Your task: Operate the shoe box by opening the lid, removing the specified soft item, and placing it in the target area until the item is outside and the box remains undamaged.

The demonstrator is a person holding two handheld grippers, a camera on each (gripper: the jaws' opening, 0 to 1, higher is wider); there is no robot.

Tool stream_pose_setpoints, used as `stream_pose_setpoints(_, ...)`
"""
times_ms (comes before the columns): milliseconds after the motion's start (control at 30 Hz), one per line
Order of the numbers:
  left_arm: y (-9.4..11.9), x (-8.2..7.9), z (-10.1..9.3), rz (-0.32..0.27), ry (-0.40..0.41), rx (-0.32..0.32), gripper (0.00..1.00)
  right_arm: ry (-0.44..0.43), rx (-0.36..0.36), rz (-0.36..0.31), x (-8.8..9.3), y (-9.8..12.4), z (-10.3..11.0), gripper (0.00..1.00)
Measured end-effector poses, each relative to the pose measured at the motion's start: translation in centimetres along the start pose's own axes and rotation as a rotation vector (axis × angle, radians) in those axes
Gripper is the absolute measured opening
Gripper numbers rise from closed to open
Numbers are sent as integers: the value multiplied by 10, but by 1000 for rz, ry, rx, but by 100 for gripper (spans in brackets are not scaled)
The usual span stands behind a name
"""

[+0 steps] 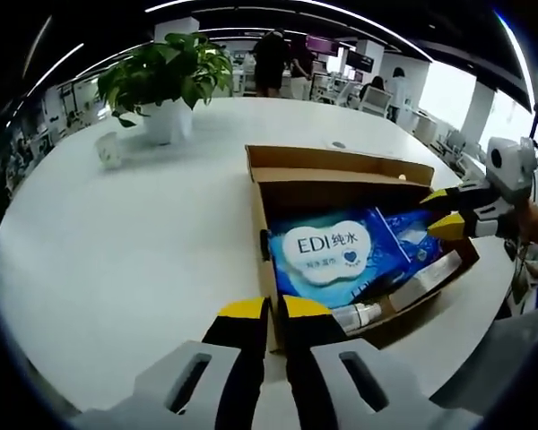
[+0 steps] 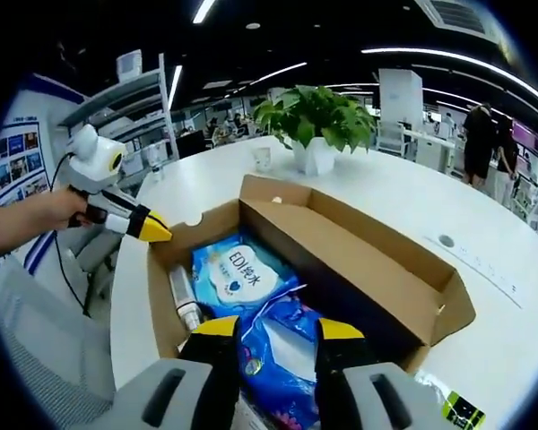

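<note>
Cardboard is dominating both views: a brown corrugated shoe box is sitting open on a round white table, its lid folded back and standing along the far side in the right gripper view. Inside, a soft blue plastic pack of wet wipes with a white cloud-shaped label is lying flat on the box floor, not yet lifted out. A second crinkly blue plastic pack is lying just beside it, and a white tube-shaped bottle is resting along the box wall.

The left gripper is hovering over the box's near edge in its own view, its yellow-tipped black jaws drawn nearly together with only a thin slit between them and nothing held. In the right gripper view it is reaching in from the left, a person's hand wrapped around its handle, tip just above the box rim.

The right gripper is poised over the crinkly pack — jaws spread wide, gripping nothing. In the left gripper view its yellow tips are hanging at the box's right wall.

A green leafy plant in a white pot is standing on the table well apart from the box, with a small white cup near it. People are standing in the office background.
</note>
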State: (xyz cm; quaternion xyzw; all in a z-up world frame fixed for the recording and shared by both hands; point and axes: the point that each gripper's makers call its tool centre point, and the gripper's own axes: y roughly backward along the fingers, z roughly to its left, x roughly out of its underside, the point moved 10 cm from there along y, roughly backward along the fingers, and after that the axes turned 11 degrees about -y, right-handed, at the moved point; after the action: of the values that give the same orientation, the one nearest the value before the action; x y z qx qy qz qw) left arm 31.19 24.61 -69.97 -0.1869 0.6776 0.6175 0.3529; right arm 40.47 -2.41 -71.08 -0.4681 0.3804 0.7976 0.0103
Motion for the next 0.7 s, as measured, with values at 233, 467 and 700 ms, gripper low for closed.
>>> stream_pose_setpoints(233, 1, 0, -3, 1, 18, -24, 3, -22, -16, 28, -1, -20, 6, 24)
stream_pose_setpoints(467, 1, 0, -3, 2, 13, -30, 2, -60, -14, 61, 1, -37, 9, 22)
stream_pose_setpoints(700, 1, 0, -3, 4, 4, -33, 2, -131, 4, 82, 0, -53, 9, 19)
